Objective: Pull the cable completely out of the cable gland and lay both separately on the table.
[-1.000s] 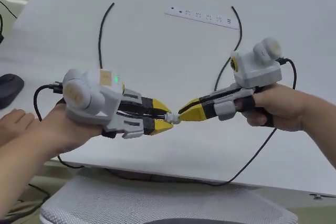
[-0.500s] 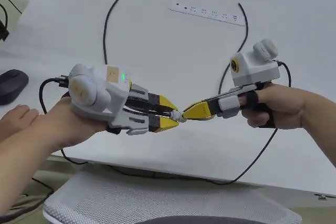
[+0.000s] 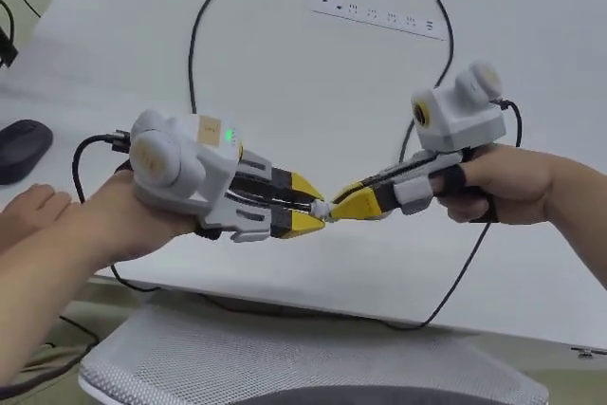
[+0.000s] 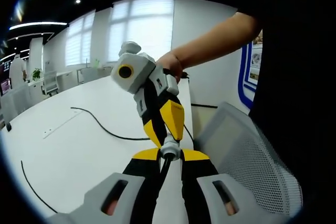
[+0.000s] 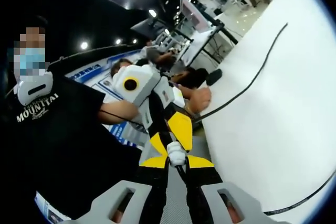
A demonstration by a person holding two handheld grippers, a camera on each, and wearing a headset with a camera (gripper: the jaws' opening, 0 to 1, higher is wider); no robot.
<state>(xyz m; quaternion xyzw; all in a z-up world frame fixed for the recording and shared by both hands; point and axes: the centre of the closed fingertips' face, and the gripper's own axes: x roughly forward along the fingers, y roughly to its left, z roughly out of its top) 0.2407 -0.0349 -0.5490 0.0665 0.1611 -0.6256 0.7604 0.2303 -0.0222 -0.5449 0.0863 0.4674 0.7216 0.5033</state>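
A small white cable gland [image 3: 321, 208] with a thin black cable through it hangs in the air over the table's near edge, between the two gripper tips. My left gripper [image 3: 309, 206] comes in from the left, its yellow fingers closed around the gland [image 4: 169, 150]. From the right, my right gripper [image 3: 334, 207] meets it tip to tip and pinches the cable [image 5: 181, 174] just behind the gland [image 5: 176, 153]. A short dark length of cable [image 4: 165, 167] runs back between the left jaws.
On the white table [image 3: 285, 92] lie a white power strip [image 3: 379, 18] at the back and two loose black cables [image 3: 194, 54] [image 3: 441, 54]. A dark mouse-like object [image 3: 24, 147] sits at the left edge. A grey mesh chair [image 3: 285, 358] stands below the near edge.
The head camera has shifted a little. Both grippers stay tip to tip on the gland and cable, with no visible gap opening between them.
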